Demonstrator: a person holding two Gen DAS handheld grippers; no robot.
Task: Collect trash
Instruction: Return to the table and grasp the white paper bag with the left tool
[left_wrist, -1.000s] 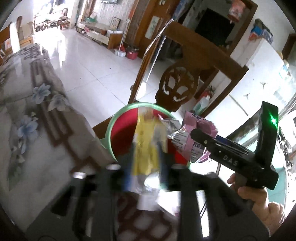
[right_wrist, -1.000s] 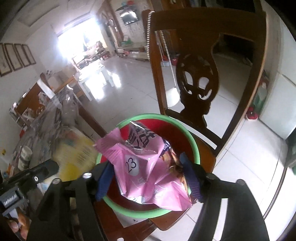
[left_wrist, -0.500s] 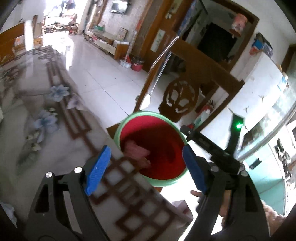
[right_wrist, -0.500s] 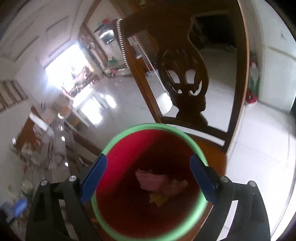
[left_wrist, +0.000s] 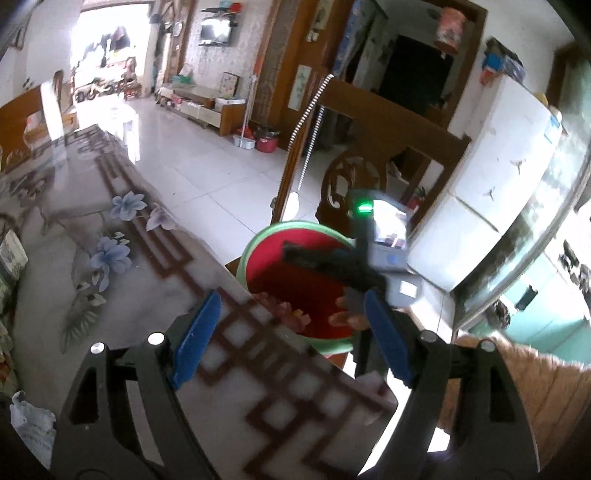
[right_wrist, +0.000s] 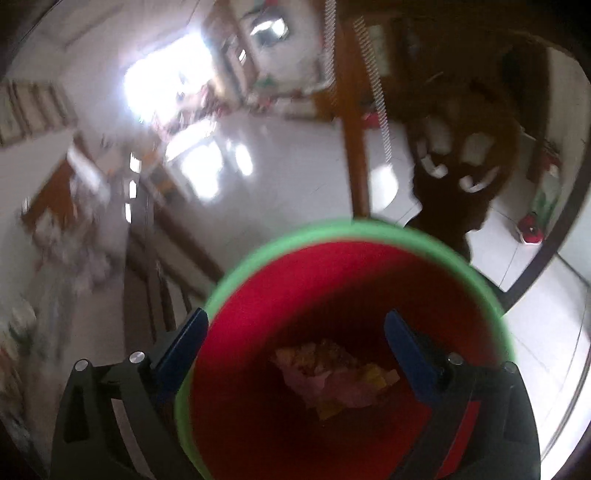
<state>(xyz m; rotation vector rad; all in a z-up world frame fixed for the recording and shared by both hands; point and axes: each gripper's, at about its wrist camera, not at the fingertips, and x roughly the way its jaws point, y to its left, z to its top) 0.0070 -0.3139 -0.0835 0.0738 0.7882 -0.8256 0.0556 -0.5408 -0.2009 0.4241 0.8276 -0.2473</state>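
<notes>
A red bin with a green rim (left_wrist: 258, 240) stands on a wooden chair beside the table; it also shows in the right wrist view (right_wrist: 354, 225). Pink and yellow wrappers (right_wrist: 332, 373) lie at its bottom, and they also show in the left wrist view (left_wrist: 286, 312). My left gripper (left_wrist: 291, 332) is open and empty over the table corner, short of the bin. My right gripper (right_wrist: 295, 343) is open and empty directly over the bin's mouth; its body (left_wrist: 332, 262) shows above the bin in the left wrist view.
A floral glass-topped table (left_wrist: 92, 258) fills the left. Crumpled white paper (left_wrist: 31, 424) lies at its near left edge. The carved wooden chair back (left_wrist: 354, 177) rises behind the bin. A white fridge (left_wrist: 491, 192) stands to the right.
One second ago both grippers held wrappers over the bin: yellow in the left, pink in the right. Both opened and the wrappers fell in. The left gripper has pulled back over the table.
</notes>
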